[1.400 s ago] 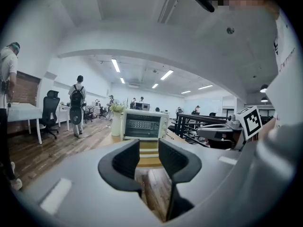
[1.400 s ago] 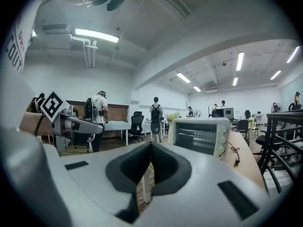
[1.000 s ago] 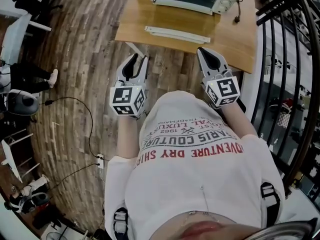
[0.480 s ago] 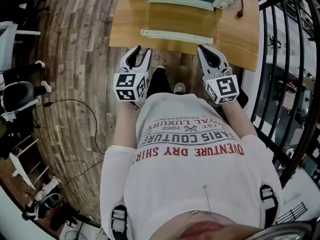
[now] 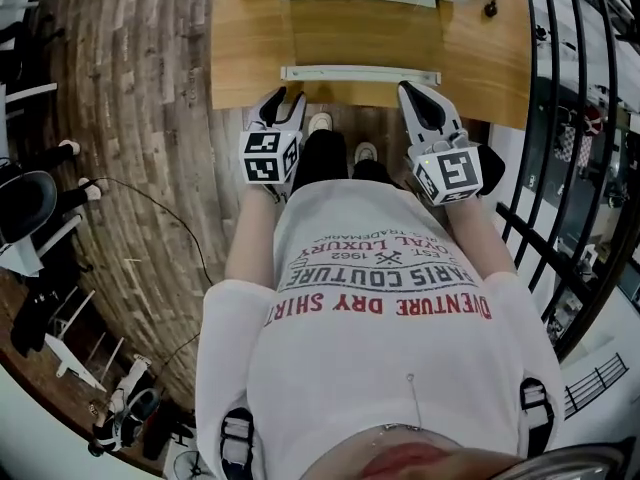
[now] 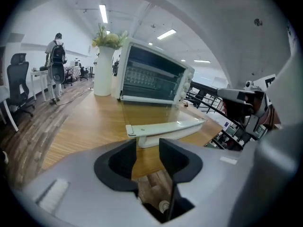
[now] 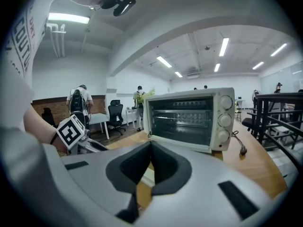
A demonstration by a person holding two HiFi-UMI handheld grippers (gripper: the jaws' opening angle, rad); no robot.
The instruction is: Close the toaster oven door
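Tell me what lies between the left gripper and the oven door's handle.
Only bare wooden table, as the left gripper view shows. The left gripper, its jaws just opened wider and empty, faces the handle directly.

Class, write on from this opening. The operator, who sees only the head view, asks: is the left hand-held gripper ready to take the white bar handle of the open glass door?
Observer: The left hand-held gripper has just been opening; its jaws stand apart, nothing between them, short of the white bar handle on the flat-lying glass door.
Operator: Is the oven empty?
Observer: The right gripper view shows a wire rack inside the white toaster oven, nothing else I can make out.
Operator: What stands beside it?
Observer: A tall white vase of greenery, on the wooden table.
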